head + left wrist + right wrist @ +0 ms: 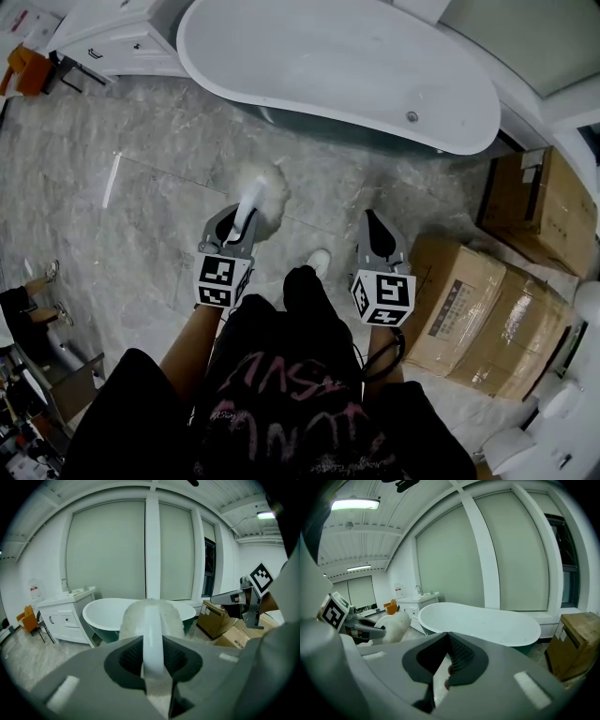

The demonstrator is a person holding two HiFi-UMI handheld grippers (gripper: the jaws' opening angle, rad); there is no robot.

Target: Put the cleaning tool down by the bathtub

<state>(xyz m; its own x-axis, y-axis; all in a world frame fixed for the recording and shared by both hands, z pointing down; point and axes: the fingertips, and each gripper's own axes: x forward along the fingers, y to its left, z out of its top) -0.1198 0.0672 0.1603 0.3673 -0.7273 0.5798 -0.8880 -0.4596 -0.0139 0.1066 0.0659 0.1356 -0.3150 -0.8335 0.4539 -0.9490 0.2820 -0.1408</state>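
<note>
Status: left gripper point(238, 228) has its fingers closed tight on the white handle of the cleaning tool point(262, 191), fluffy head pointing toward the bathtub point(337, 66). The tool is in the air, short of the bathtub, over the floor point(141, 216) on its near side. Right gripper point(378, 236) has its fingers pressed together with nothing between them, also short of the bathtub. Looks like the approach step; put-down not yet done.

Risks:
- The handle looks thin and smooth. Opening the fingers this high would likely drop it, and it could bounce or roll away from the bathtub.
- Lowering too far forward could knock the head against the bathtub's side.
- Cardboard boxes point(469, 309) off the bathtub's drain end narrow the room there.
</note>
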